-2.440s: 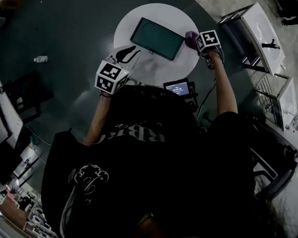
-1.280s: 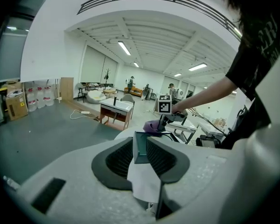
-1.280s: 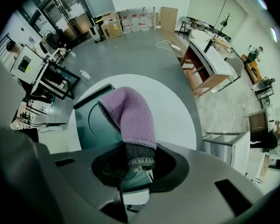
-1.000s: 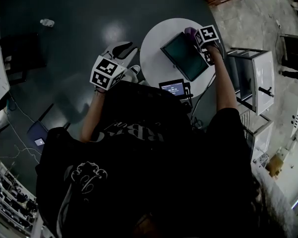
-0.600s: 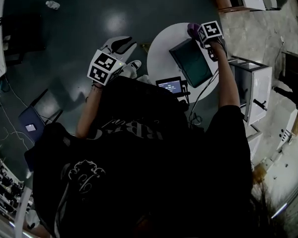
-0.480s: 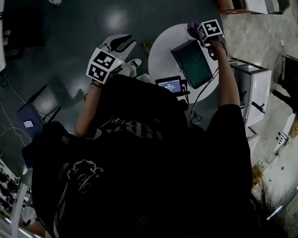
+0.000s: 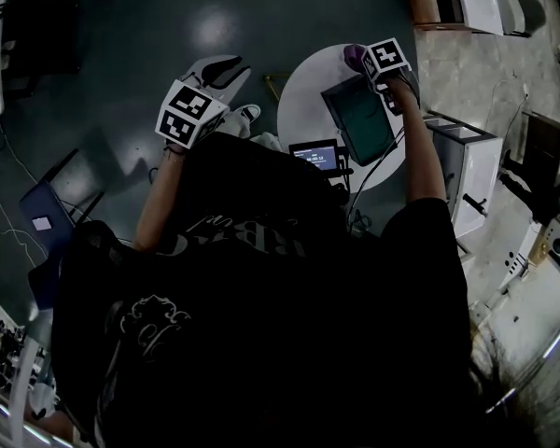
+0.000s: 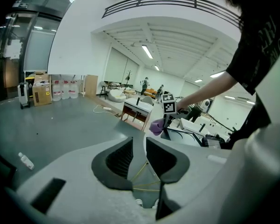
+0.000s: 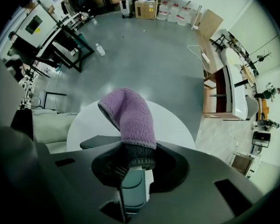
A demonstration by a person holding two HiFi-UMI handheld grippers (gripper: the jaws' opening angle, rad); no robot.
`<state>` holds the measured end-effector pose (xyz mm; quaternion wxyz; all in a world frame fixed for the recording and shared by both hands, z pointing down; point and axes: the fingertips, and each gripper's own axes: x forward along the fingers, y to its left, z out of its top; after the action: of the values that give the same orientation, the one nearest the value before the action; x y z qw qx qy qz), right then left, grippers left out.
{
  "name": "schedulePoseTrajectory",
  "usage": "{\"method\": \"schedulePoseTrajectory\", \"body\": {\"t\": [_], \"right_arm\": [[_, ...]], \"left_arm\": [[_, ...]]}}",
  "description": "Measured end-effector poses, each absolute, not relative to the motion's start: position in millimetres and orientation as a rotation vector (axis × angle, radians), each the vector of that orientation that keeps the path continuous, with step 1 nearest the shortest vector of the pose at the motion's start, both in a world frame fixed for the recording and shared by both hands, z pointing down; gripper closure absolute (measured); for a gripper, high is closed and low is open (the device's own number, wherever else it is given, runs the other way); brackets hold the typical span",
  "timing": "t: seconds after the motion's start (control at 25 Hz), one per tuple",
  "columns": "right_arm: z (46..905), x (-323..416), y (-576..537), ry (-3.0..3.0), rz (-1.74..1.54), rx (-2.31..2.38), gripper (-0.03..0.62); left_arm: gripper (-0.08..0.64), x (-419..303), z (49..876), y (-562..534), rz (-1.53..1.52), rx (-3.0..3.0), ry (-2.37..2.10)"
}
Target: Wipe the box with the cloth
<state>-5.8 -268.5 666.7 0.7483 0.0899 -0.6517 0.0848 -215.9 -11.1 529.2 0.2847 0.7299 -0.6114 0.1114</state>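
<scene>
While the head view looks steeply down, the round white tabletop (image 7: 303, 110) sits upper middle, the dark box (image 7: 359, 118) lying flat on it. The right hand-held gripper (image 7: 369, 63) carries a purple cloth (image 7: 354, 56) at the box's upper end; the left hand-held gripper (image 7: 222, 67) hangs left of the tabletop. Left gripper view: its jaws stand slightly apart, nothing between them. Right gripper view: the jaws are clamped on the cloth, which juts up at frame centre, the box showing below.
</scene>
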Motion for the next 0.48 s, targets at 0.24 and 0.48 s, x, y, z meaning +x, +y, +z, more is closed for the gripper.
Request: {"method": "schedulePoseTrajectory", "body": {"t": [0.24,0.48], "right_arm": [[660,-9,-263,-1.437,0.091,0.173,0.515],[664,-21,-227,-1.465,0.149,0.101,0.515]], "left_arm": [[0.471,-205,525,-25,0.297,2.002,-1.606],[0.471,-208,526,-20,0.290,2.026,-1.600]]}}
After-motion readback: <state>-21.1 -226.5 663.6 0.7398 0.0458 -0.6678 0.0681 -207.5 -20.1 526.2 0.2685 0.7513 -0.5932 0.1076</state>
